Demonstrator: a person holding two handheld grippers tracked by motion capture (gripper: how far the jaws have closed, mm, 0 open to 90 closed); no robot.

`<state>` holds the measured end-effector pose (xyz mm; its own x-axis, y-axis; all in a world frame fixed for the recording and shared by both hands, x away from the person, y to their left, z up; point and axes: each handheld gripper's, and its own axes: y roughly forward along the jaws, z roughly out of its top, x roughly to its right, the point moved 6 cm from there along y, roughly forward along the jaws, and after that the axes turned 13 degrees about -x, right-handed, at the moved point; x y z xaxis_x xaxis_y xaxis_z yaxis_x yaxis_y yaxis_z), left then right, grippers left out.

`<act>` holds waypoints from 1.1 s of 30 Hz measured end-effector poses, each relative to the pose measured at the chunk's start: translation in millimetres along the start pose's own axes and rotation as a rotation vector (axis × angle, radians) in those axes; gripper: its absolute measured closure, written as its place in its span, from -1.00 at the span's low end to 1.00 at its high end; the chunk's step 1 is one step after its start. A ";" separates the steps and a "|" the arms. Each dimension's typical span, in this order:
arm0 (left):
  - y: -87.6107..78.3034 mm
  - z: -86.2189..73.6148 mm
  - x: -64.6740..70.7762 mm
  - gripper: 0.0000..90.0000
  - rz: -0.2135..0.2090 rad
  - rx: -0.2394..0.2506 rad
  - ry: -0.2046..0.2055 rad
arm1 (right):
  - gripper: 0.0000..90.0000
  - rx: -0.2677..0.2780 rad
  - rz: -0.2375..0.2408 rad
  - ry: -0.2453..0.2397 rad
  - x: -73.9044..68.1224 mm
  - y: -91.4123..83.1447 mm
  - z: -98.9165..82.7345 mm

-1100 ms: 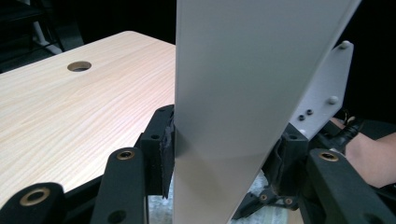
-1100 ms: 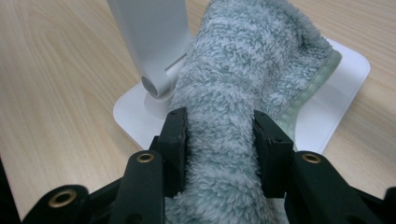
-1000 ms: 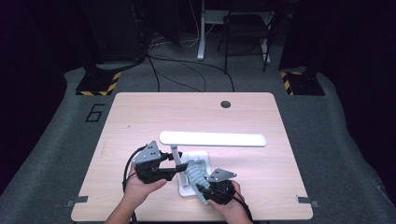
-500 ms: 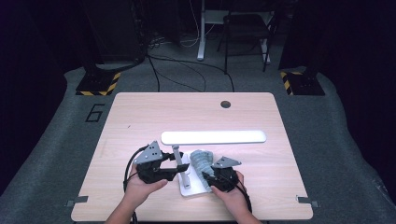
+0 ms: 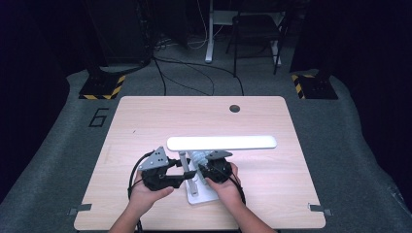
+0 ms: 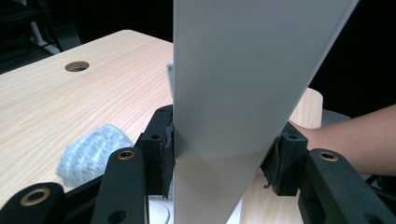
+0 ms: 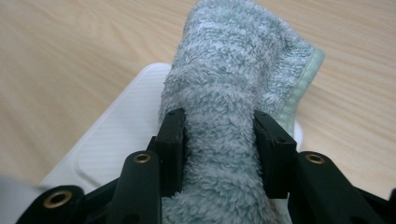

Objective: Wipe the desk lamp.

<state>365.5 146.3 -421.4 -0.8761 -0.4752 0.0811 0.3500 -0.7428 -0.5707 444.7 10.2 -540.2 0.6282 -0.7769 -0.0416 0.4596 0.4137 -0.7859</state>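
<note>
Hand-held gripper on the left (image 5: 182,175) clamps the grey upright post (image 6: 243,93) of a white desk lamp, its pads pressed on both flat faces, steadying it. That lamp is the biggest thing on the tabletop (image 5: 145,121): its long white head bar (image 5: 222,142) runs crosswise, left to right, above both hands, and its flat white base (image 7: 116,140) sits at the near middle of the tabletop. The right hand-held gripper (image 5: 204,165) holds a folded pale-green cloth (image 7: 229,93) between its jaws, which have just been opening a little; the pads still touch the cloth on both sides. The cloth lies on the base's far part, just right of the post, so the right hand is the nearer one for wiping. I judge the next stroke has to run along the base beside the post. Bare wood lies open to the right and far side; the near tabletop edge is close behind the base.
</note>
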 end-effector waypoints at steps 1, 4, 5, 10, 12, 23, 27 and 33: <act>-0.2 -0.1 -0.1 0.15 -0.003 0.001 0.000 | 0.31 0.000 -0.003 0.006 3.6 1.4 1.8; -1.1 -0.6 -0.3 0.15 -0.005 -0.004 0.000 | 0.32 -0.008 -0.005 0.032 12.9 2.8 3.8; -1.1 -0.7 -0.9 0.15 0.001 0.004 -0.003 | 0.33 -0.007 0.002 0.040 14.6 2.8 3.8; -4.3 -2.0 -4.7 0.16 0.009 0.002 -0.012 | 0.34 -0.007 -0.009 0.044 17.0 -1.7 -1.8; -5.8 -2.6 -7.5 0.18 0.018 0.008 -0.025 | 0.34 0.003 -0.013 0.038 18.6 -3.1 -3.6; -16.2 -7.3 -21.9 0.30 0.064 0.003 -0.072 | 0.37 0.011 0.020 0.088 18.6 -15.9 -21.7; -19.4 -9.0 -27.7 0.37 0.098 0.006 -0.087 | 0.37 0.014 0.027 0.082 12.9 -21.6 -29.9; -21.7 -12.1 -37.5 0.43 0.143 0.023 -0.129 | 0.38 0.019 0.043 0.027 3.1 -28.8 -41.6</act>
<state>386.8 185.9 -421.9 -0.7677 -0.6321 0.1050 0.4771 -0.6733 -0.5648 407.2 -23.8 -543.4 0.6303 -0.7709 -0.0920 0.4446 0.4555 -0.7712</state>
